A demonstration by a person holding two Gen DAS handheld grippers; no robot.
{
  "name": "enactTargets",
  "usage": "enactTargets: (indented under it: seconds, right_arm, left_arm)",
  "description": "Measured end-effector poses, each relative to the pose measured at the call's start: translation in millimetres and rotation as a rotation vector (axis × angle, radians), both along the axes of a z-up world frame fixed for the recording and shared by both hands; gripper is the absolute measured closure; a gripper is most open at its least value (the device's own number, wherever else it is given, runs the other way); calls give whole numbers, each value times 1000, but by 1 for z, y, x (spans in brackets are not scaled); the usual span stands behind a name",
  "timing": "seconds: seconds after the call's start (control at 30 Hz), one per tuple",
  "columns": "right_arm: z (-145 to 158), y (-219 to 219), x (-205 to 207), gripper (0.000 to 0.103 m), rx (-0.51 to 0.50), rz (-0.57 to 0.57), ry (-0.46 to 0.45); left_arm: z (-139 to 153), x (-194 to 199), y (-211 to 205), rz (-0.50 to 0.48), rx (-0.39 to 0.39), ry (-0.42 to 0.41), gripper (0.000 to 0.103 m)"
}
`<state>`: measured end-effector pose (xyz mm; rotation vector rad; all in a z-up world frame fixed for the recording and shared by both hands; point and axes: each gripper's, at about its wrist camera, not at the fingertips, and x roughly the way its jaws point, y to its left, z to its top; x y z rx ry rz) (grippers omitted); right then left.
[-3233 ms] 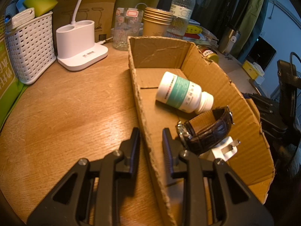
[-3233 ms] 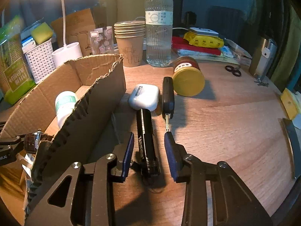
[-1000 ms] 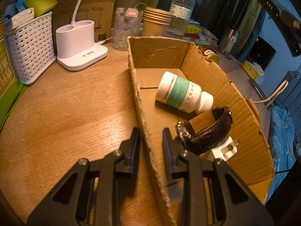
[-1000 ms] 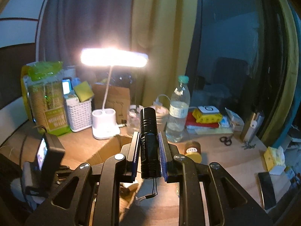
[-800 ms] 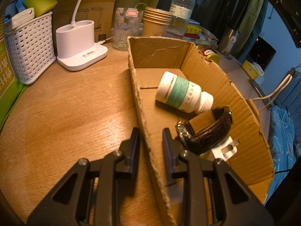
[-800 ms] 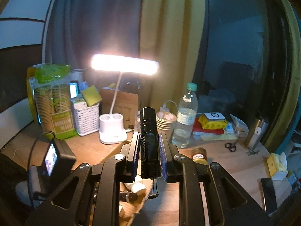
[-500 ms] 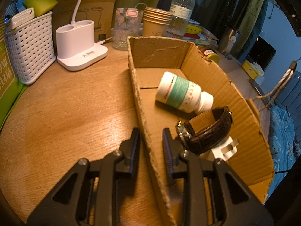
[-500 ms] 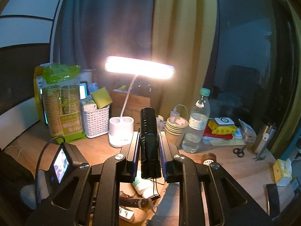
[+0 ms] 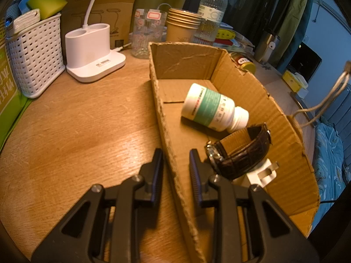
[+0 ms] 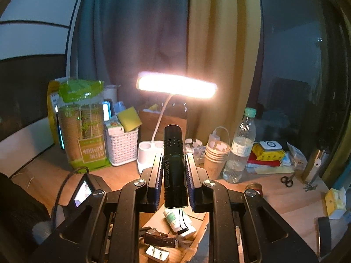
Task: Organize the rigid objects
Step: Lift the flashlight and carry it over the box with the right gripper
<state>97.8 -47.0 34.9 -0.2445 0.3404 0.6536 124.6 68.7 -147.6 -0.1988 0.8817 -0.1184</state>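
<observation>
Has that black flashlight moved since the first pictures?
Yes. The black flashlight lay on the table beside the cardboard box; now the right gripper holds it above that box.

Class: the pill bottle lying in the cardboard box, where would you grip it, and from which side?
Grip the pill bottle across its wide labelled body, coming from above. It lies on its side, its narrow cap beside the watch, and the box walls block sideways approaches.

The right hand-held gripper (image 10: 174,175) has lifted the black flashlight (image 10: 174,166) off the table and above the cardboard box (image 10: 197,241).
</observation>
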Motion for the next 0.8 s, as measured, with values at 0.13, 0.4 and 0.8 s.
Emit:
enactTargets:
  seconds: [0.13, 0.4, 0.8]
  right_arm:
    - [3, 1, -2, 82, 4, 5, -7]
    - [-25, 14, 18, 82, -30, 44, 101]
    - [-76, 32, 49, 82, -118, 70, 258]
  left_arm:
    - [0, 0, 0, 0, 0, 0, 77]
    - [0, 0, 0, 0, 0, 0, 77]
    - [0, 0, 0, 0, 0, 0, 77]
